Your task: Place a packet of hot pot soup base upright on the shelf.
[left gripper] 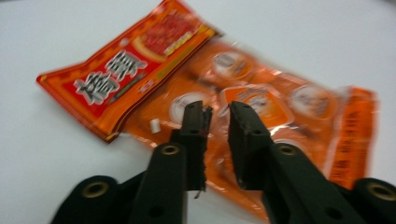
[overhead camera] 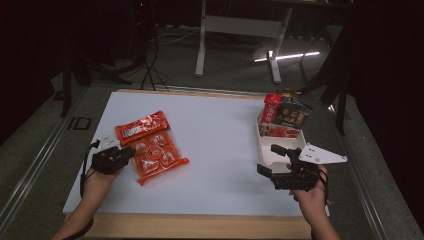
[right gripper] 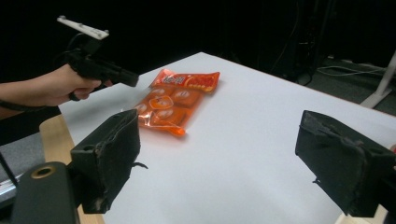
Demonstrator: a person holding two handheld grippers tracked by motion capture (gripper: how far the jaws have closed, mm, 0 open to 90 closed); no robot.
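Dark floor and metal stands surround the white bench (overhead camera: 220, 150). Two orange packets lie near the bench's left edge. The clear packet (overhead camera: 159, 157) of round pieces runs its long axis from near the left edge toward the near right. The red packet (overhead camera: 142, 126) overlaps its far end, its long axis slanting toward the far right. The left gripper (overhead camera: 131, 151) sits at the clear packet's left edge; its jaws stand narrow, with the packet's edge in the gap between them, and whether the pads press on it cannot be told. The right gripper (overhead camera: 272, 161) hovers near the right edge with jaws wide and empty, just in front of a white box (overhead camera: 280, 150) of snack packs.
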